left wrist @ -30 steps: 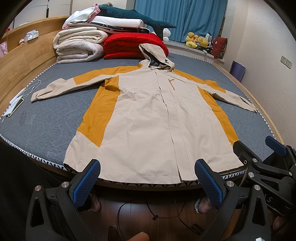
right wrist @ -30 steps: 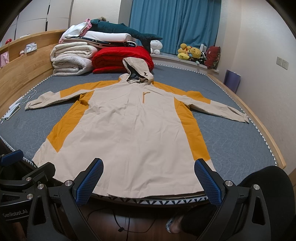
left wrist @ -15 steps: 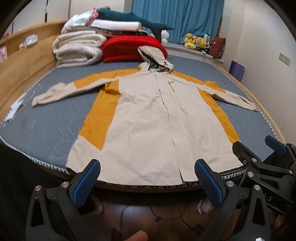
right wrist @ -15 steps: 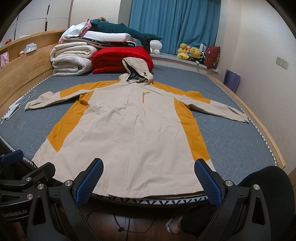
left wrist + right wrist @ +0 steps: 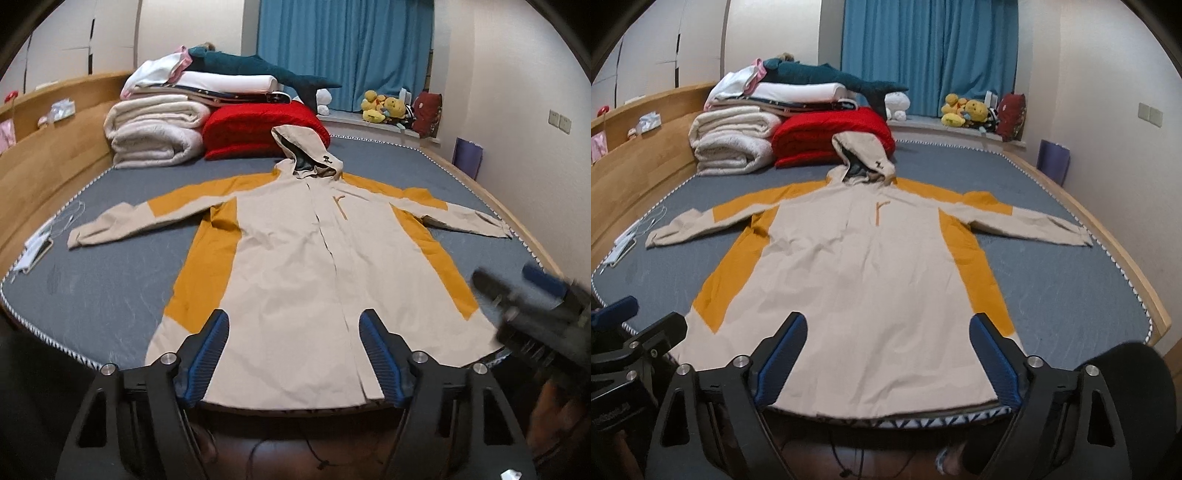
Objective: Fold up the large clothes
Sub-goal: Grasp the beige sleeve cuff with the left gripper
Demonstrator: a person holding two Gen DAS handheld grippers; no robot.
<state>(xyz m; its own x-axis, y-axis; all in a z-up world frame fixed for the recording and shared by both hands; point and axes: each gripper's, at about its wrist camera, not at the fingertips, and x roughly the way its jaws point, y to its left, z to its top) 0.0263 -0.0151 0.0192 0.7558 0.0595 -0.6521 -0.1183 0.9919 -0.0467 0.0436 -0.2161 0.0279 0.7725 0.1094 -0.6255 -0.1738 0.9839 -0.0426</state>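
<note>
beige-and-mustard jacket (image 5: 295, 266) flat on bed (image 5: 92, 288), hem nearest. left gripper (image 5: 293, 356) and right gripper (image 5: 888, 356) hover before hem, jaws closing, nothing between them.

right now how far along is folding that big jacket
Barely started. Done: the jacket lies spread flat on the bed, sleeves out, hood up. In hand: nothing; the left gripper and right gripper hang over the hem at the bed's near edge, fingers closing on empty air. Left: every fold, since neither sleeve nor the body is turned in yet.
</note>
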